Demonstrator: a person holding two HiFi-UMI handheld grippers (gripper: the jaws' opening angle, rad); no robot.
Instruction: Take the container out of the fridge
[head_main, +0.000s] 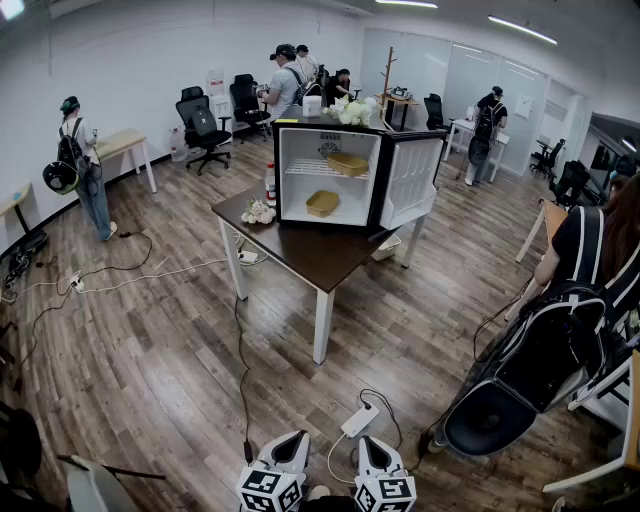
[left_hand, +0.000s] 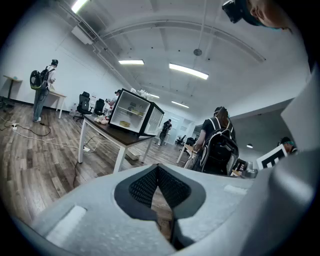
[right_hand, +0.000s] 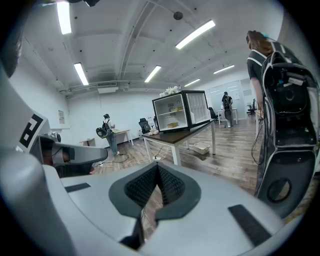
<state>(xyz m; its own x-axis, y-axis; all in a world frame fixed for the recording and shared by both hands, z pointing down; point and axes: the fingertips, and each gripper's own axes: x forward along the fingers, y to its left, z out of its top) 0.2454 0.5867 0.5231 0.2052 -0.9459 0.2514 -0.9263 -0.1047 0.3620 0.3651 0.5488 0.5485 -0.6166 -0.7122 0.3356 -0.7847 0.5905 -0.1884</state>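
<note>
A small black fridge (head_main: 350, 180) stands on a dark table (head_main: 315, 255) across the room with its door (head_main: 412, 180) swung open to the right. On its floor sits a tan container (head_main: 322, 203); another tan container (head_main: 347, 163) rests on the wire shelf above. Both grippers are low at the bottom edge of the head view, far from the fridge: the left gripper (head_main: 290, 450) and the right gripper (head_main: 373, 455) are shut with nothing between the jaws. The left gripper view shows the fridge (left_hand: 131, 112) far off, and so does the right gripper view (right_hand: 176, 111).
A person with a black backpack (head_main: 545, 350) stands close at right. Cables and a white power strip (head_main: 358, 420) lie on the wood floor between me and the table. White flowers (head_main: 258, 212) lie on the table beside the fridge. Other people, desks and office chairs fill the far room.
</note>
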